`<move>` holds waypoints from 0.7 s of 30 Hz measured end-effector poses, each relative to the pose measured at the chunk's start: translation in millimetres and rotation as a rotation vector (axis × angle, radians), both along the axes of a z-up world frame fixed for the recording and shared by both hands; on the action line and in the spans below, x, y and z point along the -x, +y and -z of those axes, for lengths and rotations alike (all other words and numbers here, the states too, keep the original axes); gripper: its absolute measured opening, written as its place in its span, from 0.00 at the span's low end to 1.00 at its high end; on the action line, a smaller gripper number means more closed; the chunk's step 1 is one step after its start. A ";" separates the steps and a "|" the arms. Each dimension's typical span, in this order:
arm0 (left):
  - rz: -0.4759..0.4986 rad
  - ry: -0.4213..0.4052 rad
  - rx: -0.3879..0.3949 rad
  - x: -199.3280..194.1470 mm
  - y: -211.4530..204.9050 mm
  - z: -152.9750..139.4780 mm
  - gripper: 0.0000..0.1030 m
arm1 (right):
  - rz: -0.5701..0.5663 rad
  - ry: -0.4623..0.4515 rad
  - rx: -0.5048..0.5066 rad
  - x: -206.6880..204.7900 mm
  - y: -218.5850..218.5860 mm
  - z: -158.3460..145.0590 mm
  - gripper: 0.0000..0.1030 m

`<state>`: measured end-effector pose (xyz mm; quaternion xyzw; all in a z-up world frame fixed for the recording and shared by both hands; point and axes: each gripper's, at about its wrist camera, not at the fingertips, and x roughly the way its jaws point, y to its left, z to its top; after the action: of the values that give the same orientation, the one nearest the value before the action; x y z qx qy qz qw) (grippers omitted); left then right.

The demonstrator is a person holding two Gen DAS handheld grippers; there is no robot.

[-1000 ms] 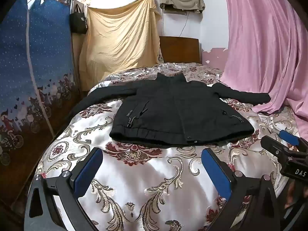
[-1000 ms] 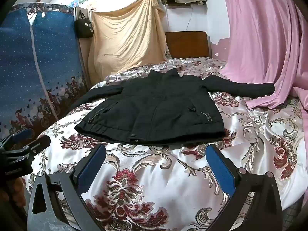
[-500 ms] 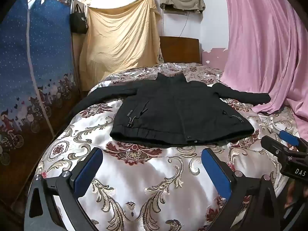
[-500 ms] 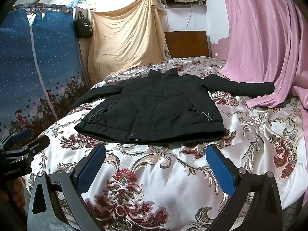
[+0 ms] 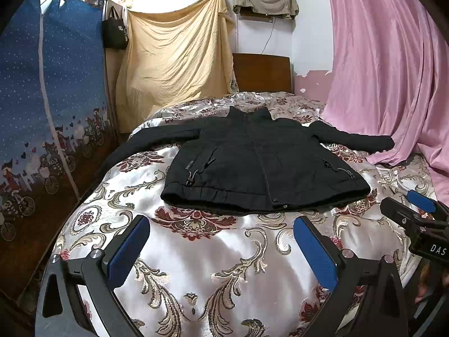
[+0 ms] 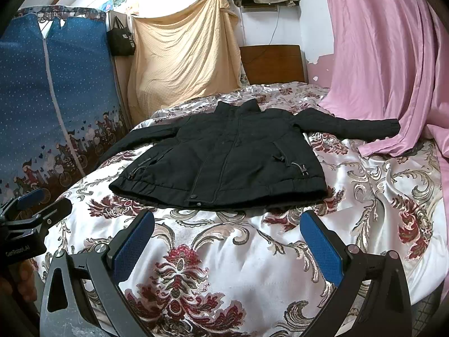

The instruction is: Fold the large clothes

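**Operator:** Nothing has moved since the earlier frames: both tools and the garment hold the same positions. Confirm garment location.

**Inspector:** Black jacket [image 5: 263,165] lies flat on the bed [image 5: 213,266], front side up, zipped, collar toward the wooden headboard [image 5: 262,71], hem toward the cameras. Both sleeves are spread outward. The jacket's sleeve on the right of the view ends with its cuff at the edge of the pink curtain [image 5: 381,56]; whether they touch cannot be told. The opposite sleeve runs toward the bed edge beside the blue fabric wardrobe [image 5: 53,106].

**Operator:** State of the left gripper [image 5: 221,250]?

**Inspector:** Fingers spread wide, blue pads facing each other, nothing between them. It hovers over the bedspread, short of the hem, not touching the jacket.

**Operator:** Right gripper [image 6: 227,244]?

**Inspector:** Same condition: fingers wide apart, empty, above the bedspread near the hem, clear of the jacket. Each tool appears at the edge of the other's view.

**Operator:** Background items?

**Inspector:** Yellow sheet [image 6: 182,53] hung on the far wall; black bag [image 6: 121,42] hanging beside it.
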<state>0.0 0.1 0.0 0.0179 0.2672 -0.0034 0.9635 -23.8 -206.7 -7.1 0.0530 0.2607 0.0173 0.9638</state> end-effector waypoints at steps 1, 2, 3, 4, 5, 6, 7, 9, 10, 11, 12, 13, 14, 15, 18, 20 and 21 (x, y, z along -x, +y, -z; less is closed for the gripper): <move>0.000 0.000 -0.001 -0.1 -0.1 0.0 1.00 | 0.000 0.000 -0.001 0.1 -0.1 0.0 0.99; 0.000 0.001 0.000 0.0 -0.1 -0.1 1.00 | -0.001 0.000 0.000 0.0 -0.2 0.1 0.99; 0.001 0.000 0.000 0.1 -0.2 -0.1 1.00 | 0.000 0.000 0.001 0.1 -0.3 0.0 0.99; 0.000 0.000 0.000 0.1 -0.1 -0.1 1.00 | 0.000 -0.001 0.002 0.2 -0.4 0.0 0.99; 0.001 0.000 0.000 0.0 -0.2 -0.1 1.00 | 0.000 -0.001 0.001 0.3 -0.7 0.1 0.99; 0.001 0.000 0.000 0.0 -0.2 -0.1 1.00 | 0.000 0.000 0.000 0.1 -1.1 0.3 0.99; 0.001 -0.001 -0.001 0.1 -0.2 -0.1 1.00 | 0.000 0.000 0.000 0.1 -0.9 0.4 0.99; 0.001 0.000 0.000 0.0 -0.2 -0.1 1.00 | 0.000 0.000 0.000 0.0 -0.7 0.4 0.99; 0.002 0.000 0.001 0.0 -0.2 -0.1 1.00 | 0.000 0.001 0.000 -0.1 -0.4 0.5 0.99; 0.001 -0.001 0.000 0.1 -0.2 -0.1 1.00 | -0.001 0.001 0.000 -0.1 -0.2 0.5 0.99; 0.001 -0.001 0.000 0.1 -0.2 0.0 1.00 | -0.001 0.001 0.000 0.0 -0.1 0.4 0.99; 0.001 0.000 0.000 0.0 -0.2 0.0 1.00 | -0.001 0.000 0.000 0.0 0.0 0.4 0.99; 0.001 0.000 0.000 0.0 -0.2 -0.1 1.00 | -0.001 0.001 -0.001 -0.3 -0.1 0.7 0.99; 0.001 -0.001 0.000 0.1 -0.2 -0.1 1.00 | -0.001 0.001 0.000 -0.3 0.1 0.7 0.99; 0.001 0.000 0.000 0.1 -0.2 -0.1 1.00 | -0.001 0.002 -0.001 -0.1 0.2 0.7 0.99; 0.001 -0.001 0.000 0.1 -0.2 0.0 1.00 | 0.000 0.001 -0.001 -0.2 0.3 1.0 0.99; 0.002 -0.001 0.000 0.0 -0.3 0.0 1.00 | 0.000 0.001 -0.001 0.0 0.3 0.9 0.99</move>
<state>-0.1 -0.1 0.0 0.0182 0.2669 -0.0042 0.9635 -23.8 -206.4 -8.0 0.0536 0.2614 0.0174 0.9636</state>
